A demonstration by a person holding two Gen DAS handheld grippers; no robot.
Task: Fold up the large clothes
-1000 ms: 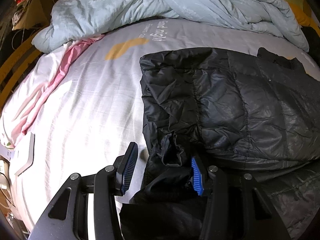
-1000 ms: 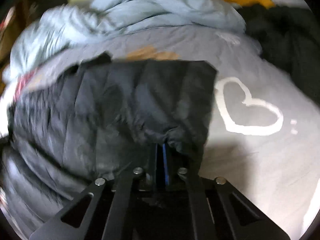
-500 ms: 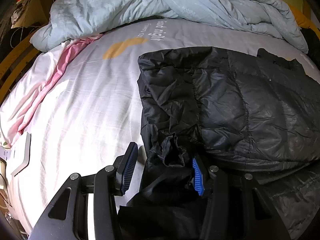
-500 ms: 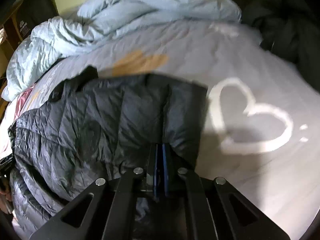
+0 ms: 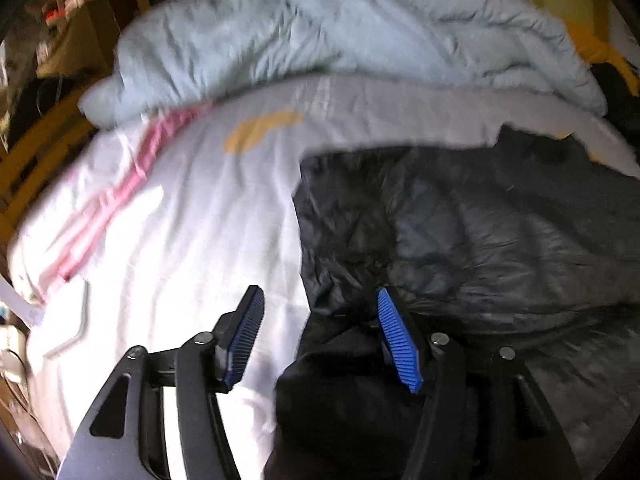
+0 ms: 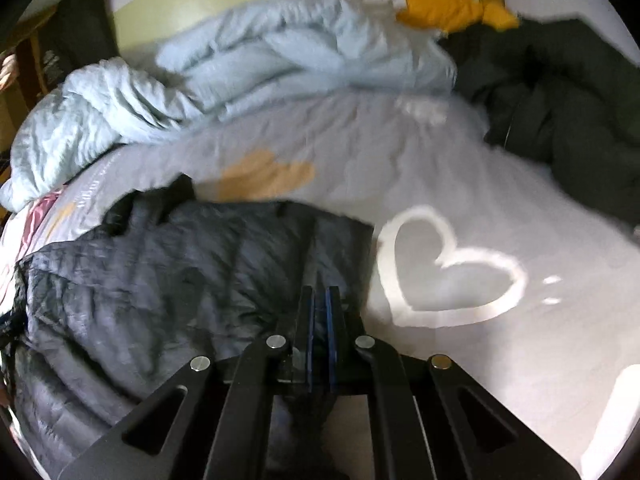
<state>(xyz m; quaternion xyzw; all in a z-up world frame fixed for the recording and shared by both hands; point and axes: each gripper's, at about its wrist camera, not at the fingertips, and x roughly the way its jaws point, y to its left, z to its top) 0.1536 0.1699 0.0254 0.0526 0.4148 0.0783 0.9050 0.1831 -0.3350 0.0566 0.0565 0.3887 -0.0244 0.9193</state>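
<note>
- Left wrist view: the left hand-held gripper (image 5: 318, 338) has just been spreading its jaws, which now stand wide apart; the rumpled near corner of one black puffer jacket (image 5: 500, 240) lies beside the right-hand pad, with neither pad pressing on it.
- Right wrist view: the right hand-held gripper (image 6: 319, 320) is clamped with its pads nearly together over the jacket's near edge; whether a thin fold of fabric sits between them cannot be told through the blur.
- The jacket lies on the bed (image 5: 192, 240), doubled over into a rough rectangle, its collar at the far edge, beside a white heart (image 6: 448, 276) printed on the sheet.
- Progress, as a judgement: at least one fold looks laid and the left side released; the bundle remains broad and creased, so further halving and smoothing appear to be left.
- Count: one black jacket in hand, two grippers, one crumpled pale blue duvet (image 5: 320, 36) at the head of the bed, one dark green garment (image 6: 560, 112) heaped well apart at the right, one orange cloth (image 6: 452, 10) behind it, one pink strip (image 5: 116, 196) along the left.
</note>
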